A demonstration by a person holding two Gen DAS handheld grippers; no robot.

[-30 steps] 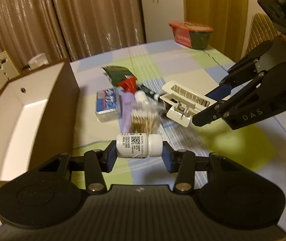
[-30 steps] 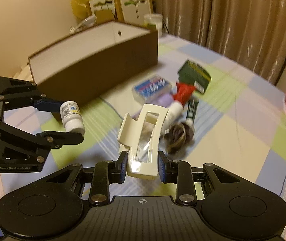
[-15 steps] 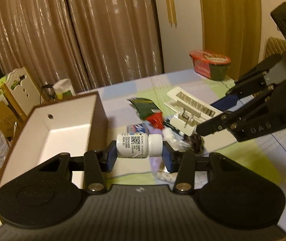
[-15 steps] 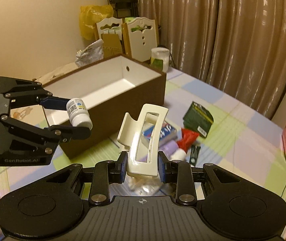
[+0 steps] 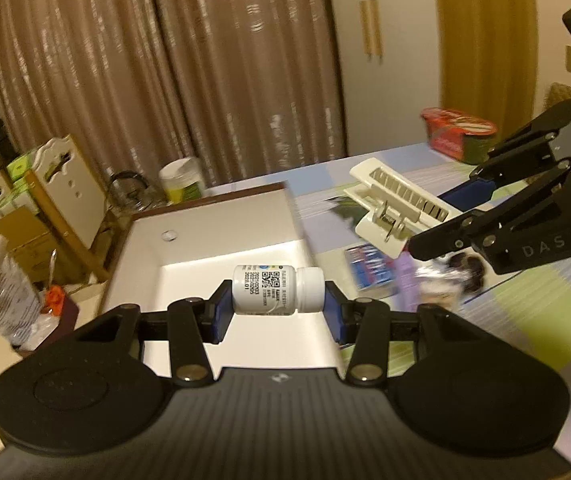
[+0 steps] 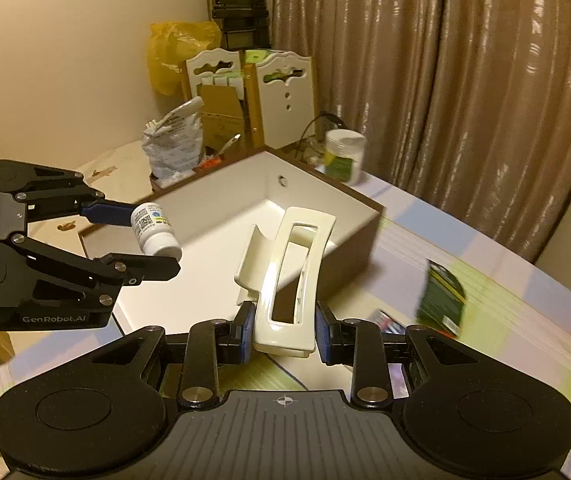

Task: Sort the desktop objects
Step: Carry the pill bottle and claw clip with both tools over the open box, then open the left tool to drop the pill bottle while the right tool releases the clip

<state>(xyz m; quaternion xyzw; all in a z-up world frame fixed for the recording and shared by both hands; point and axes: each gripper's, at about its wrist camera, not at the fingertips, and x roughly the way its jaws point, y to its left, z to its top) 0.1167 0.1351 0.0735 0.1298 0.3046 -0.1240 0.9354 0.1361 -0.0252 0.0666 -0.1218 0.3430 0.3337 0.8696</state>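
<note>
My left gripper (image 5: 277, 308) is shut on a small white pill bottle (image 5: 277, 290), held sideways with its cap to the right, above the white inside of a brown storage box (image 5: 213, 236). In the right wrist view that same bottle (image 6: 155, 232) hangs in the left gripper (image 6: 153, 238) over the box's near left side. My right gripper (image 6: 283, 332) is shut on a cream hair claw clip (image 6: 289, 280), which stands upright before the box (image 6: 349, 216). Seen from the left wrist, the clip (image 5: 397, 212) sits right of the box in the right gripper (image 5: 433, 220).
On the checked tablecloth (image 5: 525, 320) lie a blue packet (image 5: 369, 266), a purple tube (image 5: 405, 280) and a green box (image 6: 441, 296). A red bowl (image 5: 457, 132) stands at the far right. A white jar (image 6: 343, 156) and chair backs (image 6: 245, 92) sit behind the box.
Both grippers rose and travelled left from the pile of items to the storage box, each keeping hold of its object. The bottle now hangs over the box's interior.
</note>
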